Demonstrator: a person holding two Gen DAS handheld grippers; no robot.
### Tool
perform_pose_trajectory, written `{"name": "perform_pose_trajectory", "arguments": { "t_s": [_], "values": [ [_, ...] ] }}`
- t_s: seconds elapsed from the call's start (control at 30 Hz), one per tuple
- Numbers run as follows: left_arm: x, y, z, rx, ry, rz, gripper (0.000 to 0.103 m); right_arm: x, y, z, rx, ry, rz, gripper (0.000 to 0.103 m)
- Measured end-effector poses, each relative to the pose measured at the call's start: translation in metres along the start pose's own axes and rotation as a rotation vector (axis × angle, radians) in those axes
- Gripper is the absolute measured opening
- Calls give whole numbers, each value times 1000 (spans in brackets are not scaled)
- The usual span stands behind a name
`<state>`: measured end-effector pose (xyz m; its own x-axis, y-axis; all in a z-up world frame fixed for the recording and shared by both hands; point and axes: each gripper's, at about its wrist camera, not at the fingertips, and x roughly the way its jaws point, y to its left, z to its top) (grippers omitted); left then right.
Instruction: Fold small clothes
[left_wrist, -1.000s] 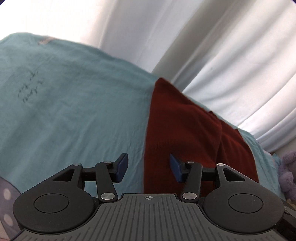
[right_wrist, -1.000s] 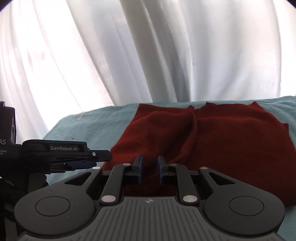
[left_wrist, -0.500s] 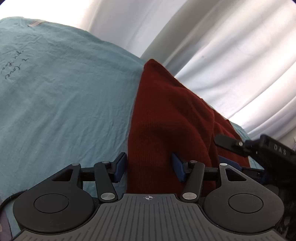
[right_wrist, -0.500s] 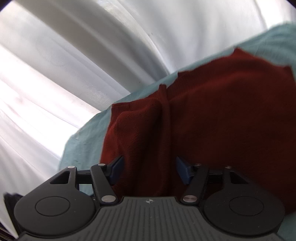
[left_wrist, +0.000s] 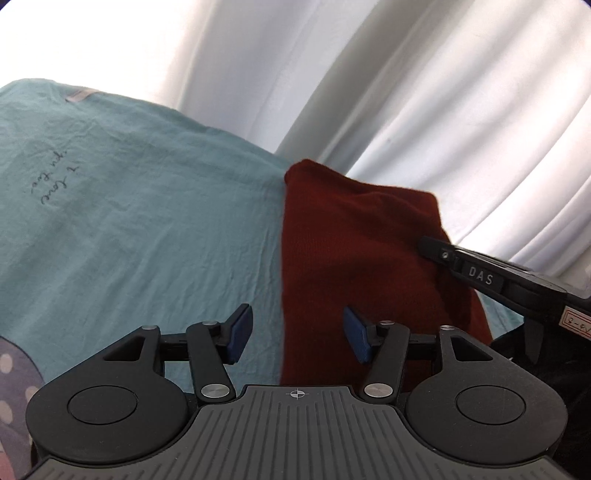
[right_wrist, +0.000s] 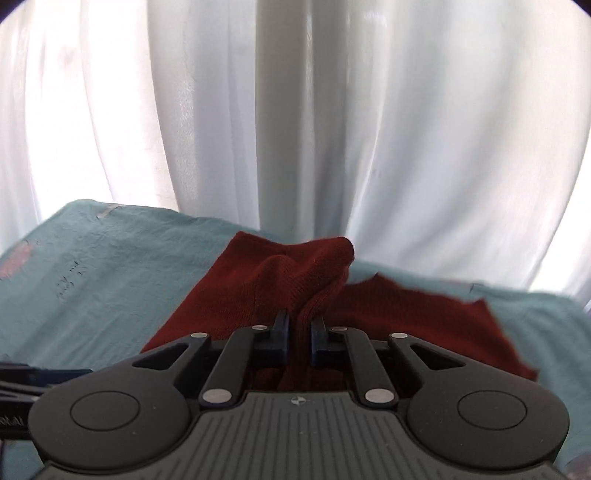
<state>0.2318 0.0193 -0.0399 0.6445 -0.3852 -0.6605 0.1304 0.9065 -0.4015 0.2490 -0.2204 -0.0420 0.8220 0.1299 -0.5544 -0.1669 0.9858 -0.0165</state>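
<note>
A dark red knit garment (left_wrist: 351, 251) lies on a teal sheet (left_wrist: 147, 221). My left gripper (left_wrist: 297, 334) is open, low over the garment's left edge, with nothing between its blue pads. My right gripper (right_wrist: 298, 334) is shut on a fold of the red garment (right_wrist: 295, 284) and lifts it into a ridge; the rest of the cloth spreads flat to the right. The right gripper's body also shows in the left wrist view (left_wrist: 498, 280), at the garment's right side.
White curtains (right_wrist: 295, 129) hang close behind the far edge of the teal sheet (right_wrist: 92, 266). Handwriting marks the sheet (left_wrist: 51, 184) at the left. A purple dotted cloth (left_wrist: 11, 387) lies at the lower left corner.
My right gripper has closed on the red garment and raised a fold of it. The left gripper stays open and has shifted slightly along the garment's left edge.
</note>
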Motion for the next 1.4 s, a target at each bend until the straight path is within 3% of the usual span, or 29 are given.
{"name": "perform_pose_trajectory", "arguments": {
  "t_s": [0.13, 0.33, 0.43, 0.5, 0.6, 0.7, 0.77, 0.8, 0.87, 0.9, 0.93, 1.03, 1.17, 1.3, 1.37, 1.4],
  "values": [
    [0, -7, -2, 34, 12, -31, 62, -8, -14, 0, -100, -29, -123, 9],
    [28, -28, -16, 64, 115, -100, 62, 9, -50, -26, -113, 84, -234, 9],
    [36, -38, -22, 91, 131, -112, 65, 23, -63, -40, -59, 146, -253, 11],
    [36, -40, -24, 99, 140, -115, 65, 23, -74, -41, 24, 148, -237, 17],
    [29, -41, -27, 120, 156, -124, 65, 11, -108, -36, 310, 137, -72, 42],
    [22, -43, -37, 164, 171, -130, 66, 18, -125, -40, 486, 161, 79, 48],
    [23, -48, -44, 194, 189, -125, 67, 27, -122, -40, 492, 168, 108, 49],
    [25, -51, -47, 203, 196, -120, 67, 29, -116, -39, 460, 168, 97, 48],
    [29, -58, -50, 208, 206, -102, 67, 30, -101, -34, 357, 150, 57, 31],
    [31, -60, -50, 212, 201, -99, 67, 28, -91, -31, 282, 137, 36, 15],
    [32, -63, -50, 218, 190, -93, 67, 22, -85, -26, 200, 121, -5, 11],
    [35, -70, -49, 230, 168, -43, 69, 4, -62, -17, -43, 34, -169, 10],
    [35, -71, -47, 224, 156, 10, 71, -11, -65, -17, -138, -31, -326, 10],
    [36, -74, -48, 203, 174, -20, 73, 6, -96, -31, -62, 62, -398, 13],
    [36, -78, -50, 220, 172, -9, 72, 4, -115, -38, 55, 100, -405, 14],
    [35, -78, -51, 225, 168, -8, 72, -7, -127, -42, 150, 86, -376, 22]
  ]
}}
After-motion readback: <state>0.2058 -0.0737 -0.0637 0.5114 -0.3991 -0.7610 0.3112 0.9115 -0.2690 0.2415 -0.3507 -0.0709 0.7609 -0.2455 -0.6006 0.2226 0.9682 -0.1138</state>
